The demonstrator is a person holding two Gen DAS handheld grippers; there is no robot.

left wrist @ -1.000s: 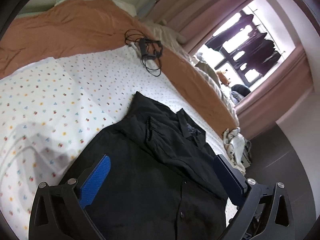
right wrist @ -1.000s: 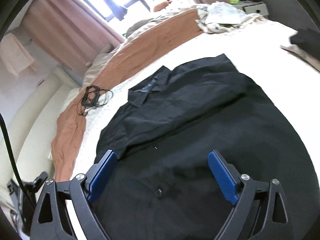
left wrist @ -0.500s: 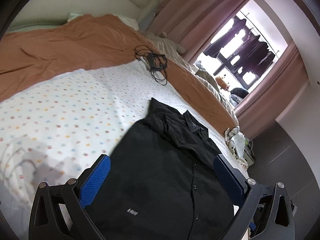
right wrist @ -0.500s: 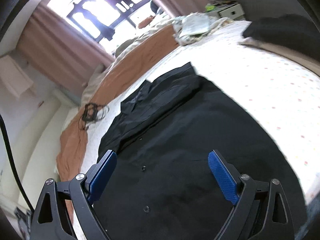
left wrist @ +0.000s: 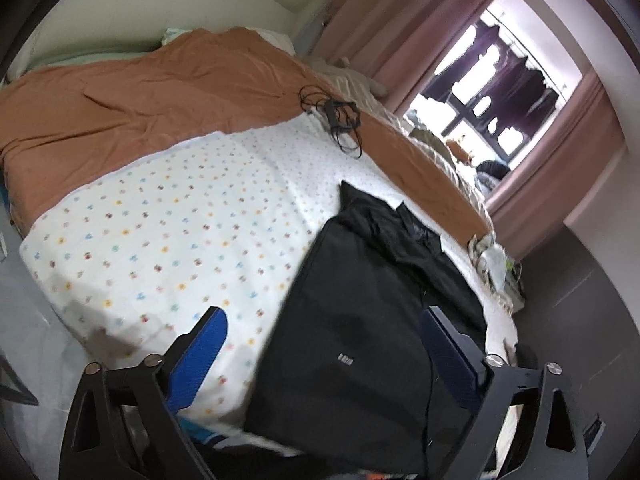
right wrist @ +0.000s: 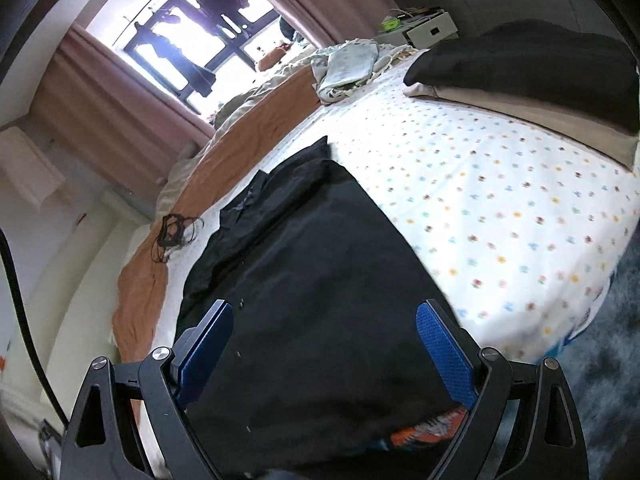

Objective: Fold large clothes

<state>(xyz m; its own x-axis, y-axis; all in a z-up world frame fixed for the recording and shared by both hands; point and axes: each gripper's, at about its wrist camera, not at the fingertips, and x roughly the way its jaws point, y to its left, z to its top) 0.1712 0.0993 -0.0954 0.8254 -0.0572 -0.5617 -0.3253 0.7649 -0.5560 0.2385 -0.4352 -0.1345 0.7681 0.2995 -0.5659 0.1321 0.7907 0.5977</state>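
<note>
A black button-up shirt point(left wrist: 360, 320) lies spread on the dotted white bedsheet point(left wrist: 180, 232), collar at the far end and sleeves folded in over the body; its hem hangs over the bed's near edge. My left gripper point(left wrist: 324, 344) hovers over the shirt's left hem corner. Its jaws are wide and closing, with cloth below them and nothing pressed by the pads. In the right wrist view the same shirt point(right wrist: 304, 280) fills the middle. My right gripper point(right wrist: 326, 336) stands open above the hem's right part, holding nothing.
An orange blanket point(left wrist: 140, 92) covers the far side of the bed, with a tangle of black cable point(left wrist: 336, 116) on it. A dark folded garment on a beige one point(right wrist: 532, 64) lies at the right end. A crumpled pale cloth point(right wrist: 348, 64) lies near the window.
Both grippers have drawn back toward the near edge of the bed, so more of the shirt and sheet shows. The left one has slid leftward to the shirt's left side.
</note>
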